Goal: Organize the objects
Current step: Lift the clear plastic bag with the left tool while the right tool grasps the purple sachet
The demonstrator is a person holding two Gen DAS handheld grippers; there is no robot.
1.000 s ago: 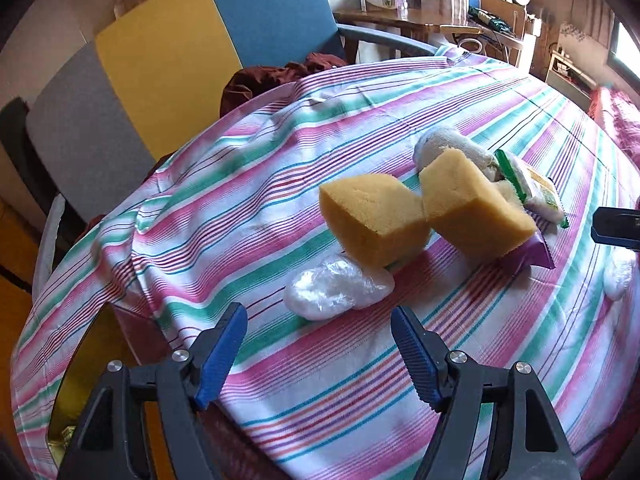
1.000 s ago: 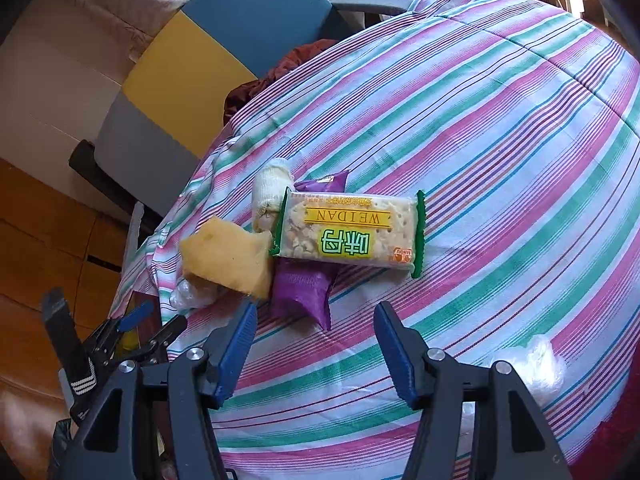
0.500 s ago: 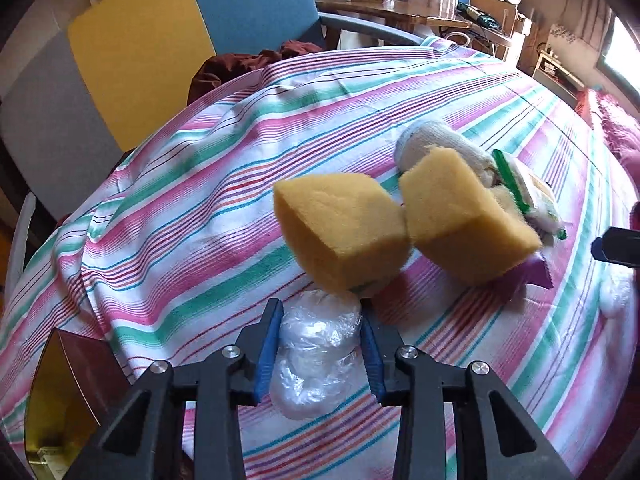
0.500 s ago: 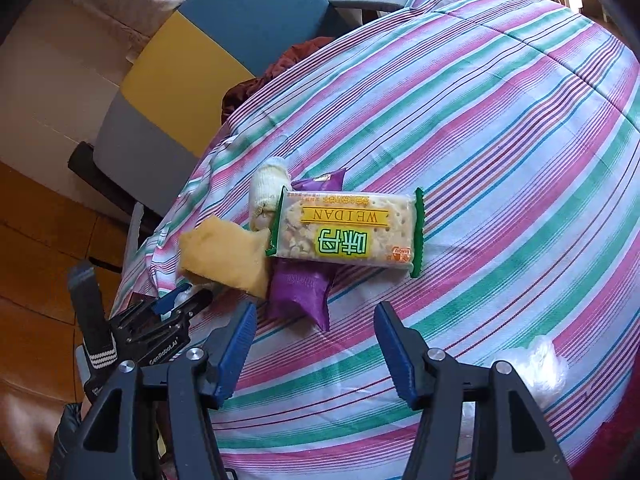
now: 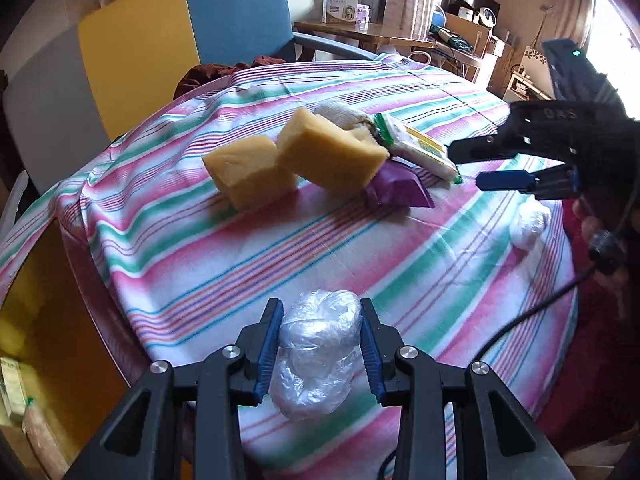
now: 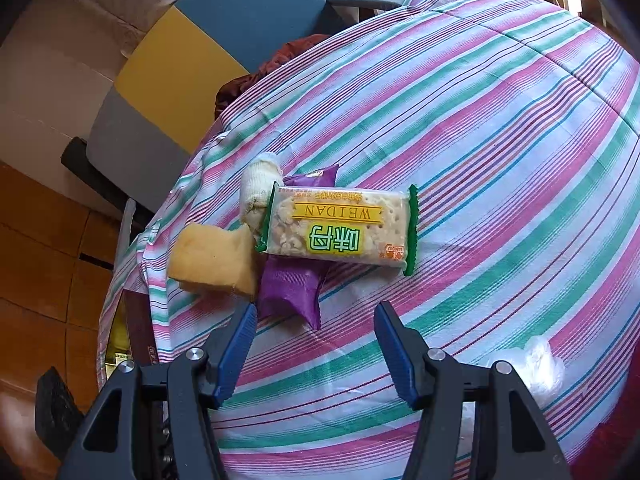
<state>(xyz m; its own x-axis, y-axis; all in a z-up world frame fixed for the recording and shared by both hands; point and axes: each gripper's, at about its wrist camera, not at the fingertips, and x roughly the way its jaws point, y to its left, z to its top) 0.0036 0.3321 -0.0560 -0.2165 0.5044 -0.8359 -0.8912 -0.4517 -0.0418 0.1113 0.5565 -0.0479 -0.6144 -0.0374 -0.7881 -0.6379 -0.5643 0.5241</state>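
On striped tablecloth (image 5: pixel 248 264), round table; landmark = WEIDAN cracker pack (image 6: pixel 340 230). Listed L to R, right wrist view first.

- Chair, grey/yellow/blue back (image 6: pixel 192 52): well beyond pack, far L, off table edge.
- Dark red cloth (image 6: pixel 256 76): on chair seat, up-left of pack.
- Yellow sponge blocks (image 6: pixel 212 258): just L of pack, touching its L end. Left wrist view shows 2 blocks side by side, near one (image 5: pixel 250 170) and far one (image 5: pixel 330 152) leaning on the pile.
- White knit roll (image 6: pixel 258 184): at pack's upper L corner, partly under it.
- Purple packet (image 6: pixel 294 288): under pack, sticking out below and above it.
- Pack itself: flat on top of pile, label upside down to camera, green crimped ends.
- Right gripper (image 6: pixel 314 346): just below pack, jaws apart, nothing betw. pads, above bare cloth.
- Clear plastic wad no. 2 (image 6: pixel 536 364): well R of and below pack, on cloth.

Left wrist view:
- Left gripper (image 5: pixel 320 354): near table edge, well apart from pack, clenched on clear plastic-wrapped bundle (image 5: pixel 316 352); both blue pads press its sides.
- Right gripper seen side-on at pack's R end, fingers apart.
- Wooden side table w/ boxes (image 5: pixel 348 28): room bkgd, behind pack.
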